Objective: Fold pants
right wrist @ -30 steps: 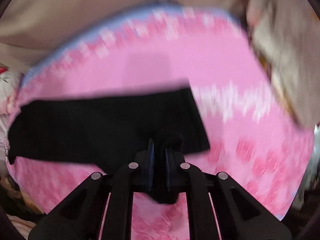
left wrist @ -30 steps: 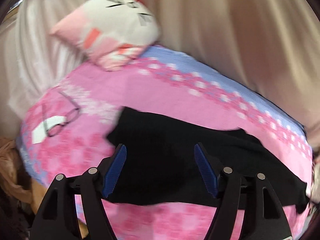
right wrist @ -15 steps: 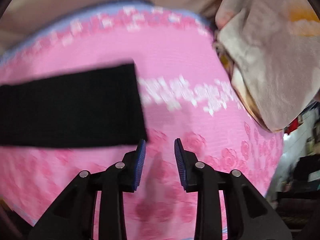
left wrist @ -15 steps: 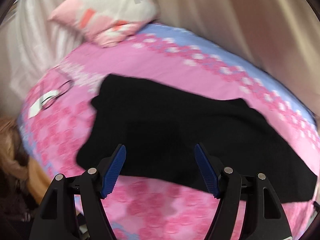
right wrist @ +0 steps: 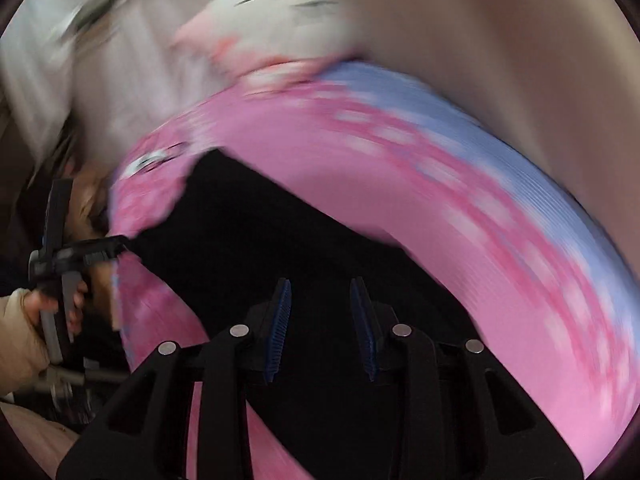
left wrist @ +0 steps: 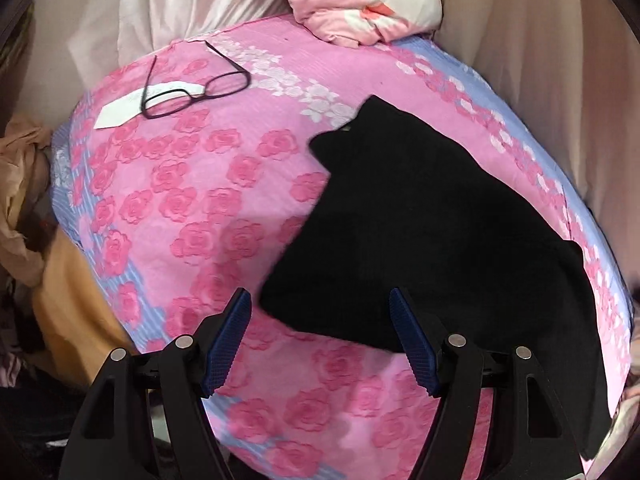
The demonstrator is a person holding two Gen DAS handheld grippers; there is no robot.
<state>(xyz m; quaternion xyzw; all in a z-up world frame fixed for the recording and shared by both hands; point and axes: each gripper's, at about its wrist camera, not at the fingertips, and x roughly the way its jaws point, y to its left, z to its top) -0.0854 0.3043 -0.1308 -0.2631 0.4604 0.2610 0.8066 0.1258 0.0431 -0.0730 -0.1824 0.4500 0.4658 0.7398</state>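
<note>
Black pants [left wrist: 432, 240], folded into a long band, lie flat on the pink rose-patterned bedspread [left wrist: 192, 208]. My left gripper [left wrist: 320, 320] is open just above the bed, and the pants' near left corner lies between its blue pads untouched. The right wrist view is blurred by motion. In it my right gripper [right wrist: 322, 320] hovers over the middle of the pants [right wrist: 256, 232], pads apart and holding nothing. The left gripper [right wrist: 120, 245] also shows there at the pants' left corner, held by a hand [right wrist: 36, 312].
Dark-framed glasses [left wrist: 196, 88] rest on a white paper slip [left wrist: 120, 110] at the bed's far left. A cartoon-cat pillow [left wrist: 368, 0] and white satin cloth [left wrist: 180, 4] lie at the head. A beige curtain [left wrist: 560, 60] hangs behind; tan cloth [left wrist: 24, 184] is off the left edge.
My right gripper let go of the pants' end, opened, and swung back over the pants. My left gripper sank and rolled toward the pants' near left corner.
</note>
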